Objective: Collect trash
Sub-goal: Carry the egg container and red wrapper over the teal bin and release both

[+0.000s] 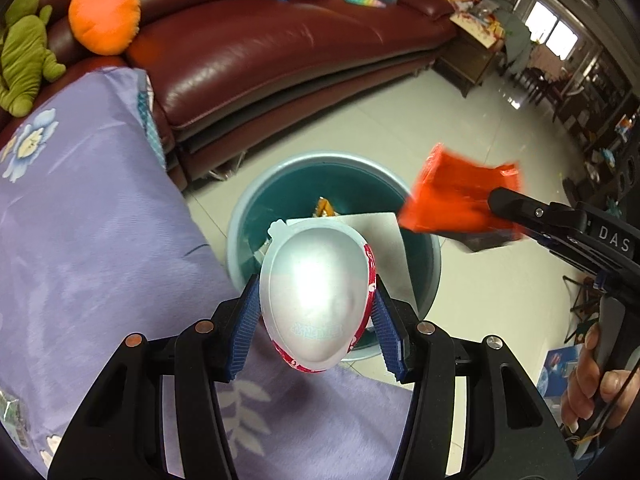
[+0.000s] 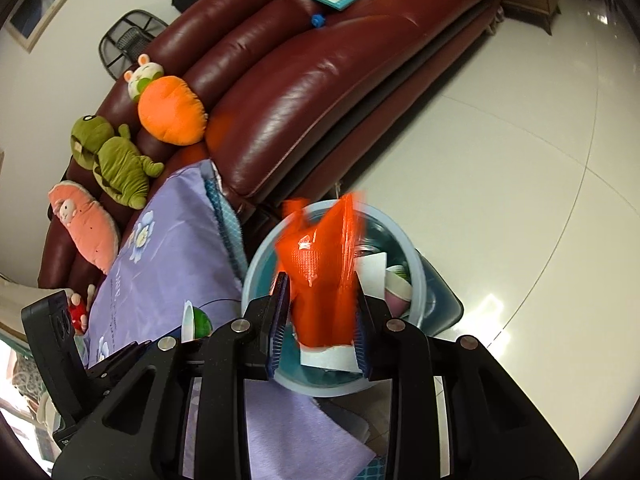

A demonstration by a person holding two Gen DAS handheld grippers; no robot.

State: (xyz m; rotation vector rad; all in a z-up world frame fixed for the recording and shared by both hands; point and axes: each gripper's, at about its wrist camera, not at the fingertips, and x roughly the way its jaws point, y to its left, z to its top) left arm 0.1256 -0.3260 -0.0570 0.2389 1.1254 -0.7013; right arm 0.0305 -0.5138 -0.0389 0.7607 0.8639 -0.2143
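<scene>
My left gripper [image 1: 316,312] is shut on a silver egg-shaped cup [image 1: 316,296] with a red printed rim, held over the near edge of a round blue bin [image 1: 240,216] on the floor. My right gripper [image 2: 320,320] is shut on a crumpled orange wrapper [image 2: 320,264], which hangs above the same blue bin [image 2: 260,248]. In the left wrist view the orange wrapper [image 1: 452,192] and the right gripper [image 1: 496,200] come in from the right, over the bin's far rim. The bin holds white paper [image 1: 384,232], a small wrapper and a cup.
A purple flowered cloth [image 1: 92,232] covers the surface at the left. A dark red leather sofa [image 1: 260,52] stands behind with plush toys [image 2: 172,112] and books. Shiny pale floor tiles [image 2: 520,160] lie to the right. A person's hand [image 1: 592,388] grips the right handle.
</scene>
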